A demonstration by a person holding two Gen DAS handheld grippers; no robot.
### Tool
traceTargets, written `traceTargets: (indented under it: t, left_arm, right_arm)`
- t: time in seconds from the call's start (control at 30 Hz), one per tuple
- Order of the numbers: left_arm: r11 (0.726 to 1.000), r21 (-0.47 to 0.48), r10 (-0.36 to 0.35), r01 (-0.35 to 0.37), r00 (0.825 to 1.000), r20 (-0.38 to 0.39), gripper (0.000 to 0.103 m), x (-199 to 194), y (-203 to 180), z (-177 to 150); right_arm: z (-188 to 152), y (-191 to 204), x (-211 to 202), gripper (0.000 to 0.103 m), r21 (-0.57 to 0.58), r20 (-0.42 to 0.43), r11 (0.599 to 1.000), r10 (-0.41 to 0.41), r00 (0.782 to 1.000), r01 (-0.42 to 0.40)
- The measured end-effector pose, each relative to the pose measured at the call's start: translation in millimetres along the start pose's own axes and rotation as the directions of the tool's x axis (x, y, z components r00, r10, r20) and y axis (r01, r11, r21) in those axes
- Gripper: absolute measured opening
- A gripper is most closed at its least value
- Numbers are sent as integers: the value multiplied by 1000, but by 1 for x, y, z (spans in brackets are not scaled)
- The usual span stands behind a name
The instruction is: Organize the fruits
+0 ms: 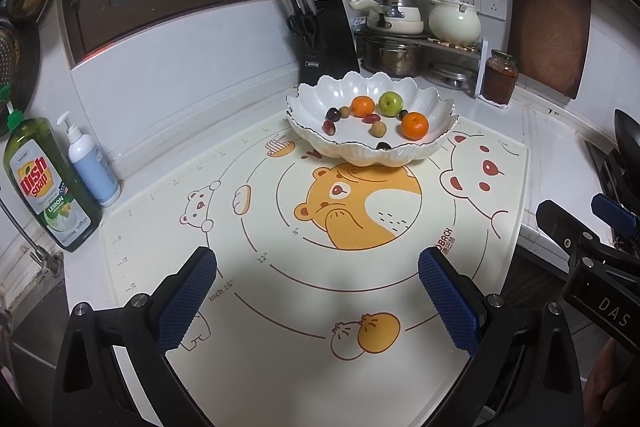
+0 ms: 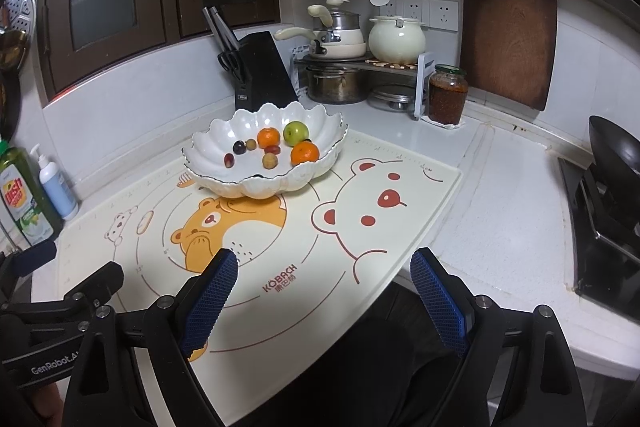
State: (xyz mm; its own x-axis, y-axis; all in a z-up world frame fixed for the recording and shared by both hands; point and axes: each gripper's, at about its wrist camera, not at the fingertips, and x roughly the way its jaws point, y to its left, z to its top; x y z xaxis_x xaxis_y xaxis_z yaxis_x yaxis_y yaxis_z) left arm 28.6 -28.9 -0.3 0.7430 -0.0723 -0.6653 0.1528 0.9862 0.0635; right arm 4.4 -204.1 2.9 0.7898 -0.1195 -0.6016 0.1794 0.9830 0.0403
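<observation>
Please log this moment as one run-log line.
left gripper open, empty | right gripper open, empty | fruit in bowl | mat bare

The left tongs (image 1: 318, 269) are built of matte black angular arms, each tipped with a blue pad (image 1: 188, 297) moulded in a fine diamond grid. Round silver screws (image 1: 140, 300) are set at the arm joints. The right tongs (image 2: 324, 267) are made alike, with the same blue gridded pads (image 2: 440, 301) and silver screws. White lettering is printed on each black body.
</observation>
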Motion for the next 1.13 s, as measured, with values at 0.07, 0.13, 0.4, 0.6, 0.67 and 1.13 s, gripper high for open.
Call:
traceTargets:
  t: [0.07,0.13,0.4,0.6,0.67,1.13]
  left_arm:
    - [1000,1,-2,2,1000,-4,103,2,1,-1]
    - [1000,0,-4,4,1000,-7,103,2,1,-2]
    - [1000,-2,-6,6,1000,-18,103,3,1,-3]
    - [1000,-7,-20,19,999,-30,103,3,1,-4]
    - [1000,-7,-26,26,999,-38,103,3,0,-5]
    - [1000,-8,-25,25,999,-30,103,3,1,-2]
  right_arm:
    - [0,0,0,89,-1,1,1000,0,1000,0]
    - [0,0,0,89,1,0,1000,0,1000,0]
    - [0,1,1,89,0,1,1000,2,1000,-2]
    - [0,1,1,89,1,0,1000,2,1000,-2]
    - [0,1,1,89,1,1,1000,2,1000,-2]
    - [-2,4,2,89,6,4,1000,6,1000,-6]
